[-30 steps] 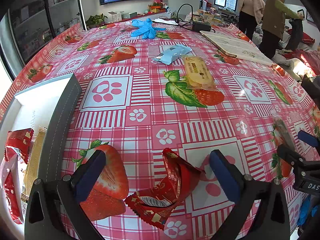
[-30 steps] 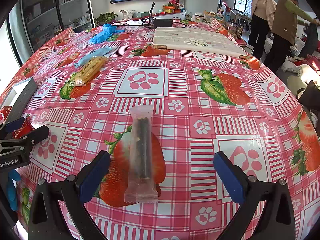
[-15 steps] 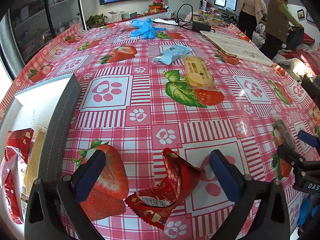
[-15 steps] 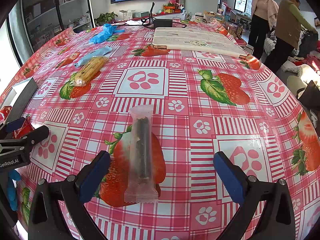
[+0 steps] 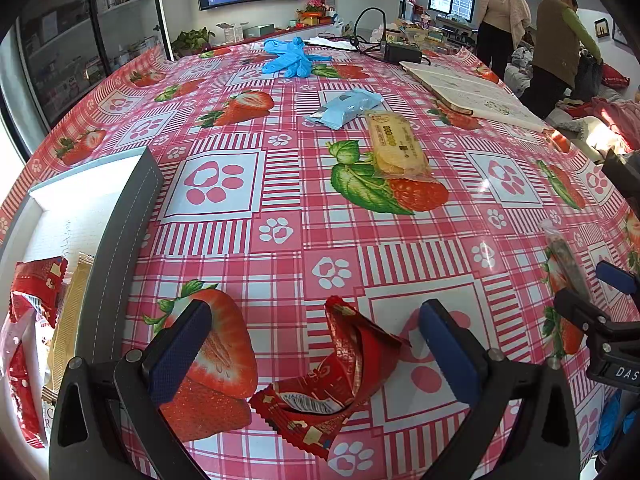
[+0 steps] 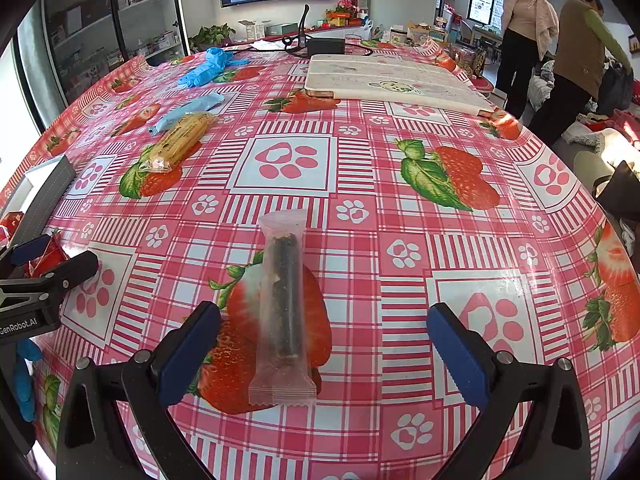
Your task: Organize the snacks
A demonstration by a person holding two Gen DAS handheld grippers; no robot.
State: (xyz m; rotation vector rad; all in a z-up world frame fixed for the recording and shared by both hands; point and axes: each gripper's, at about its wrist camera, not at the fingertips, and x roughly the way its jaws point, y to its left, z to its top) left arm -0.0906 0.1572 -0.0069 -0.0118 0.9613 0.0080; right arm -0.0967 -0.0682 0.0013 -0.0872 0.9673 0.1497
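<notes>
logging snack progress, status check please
Left claw open around crumpled red foil snack packet. Right claw open around clear-wrapped dark snack bar. Both snacks on table, nothing blocking.

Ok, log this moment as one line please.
left claw: open, straddling red snack packet | right claw: open, straddling clear snack bar | storage box: holds snacks

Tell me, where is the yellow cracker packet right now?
The yellow cracker packet lies mid-table in the left wrist view, just beside the pale blue packet.
</notes>
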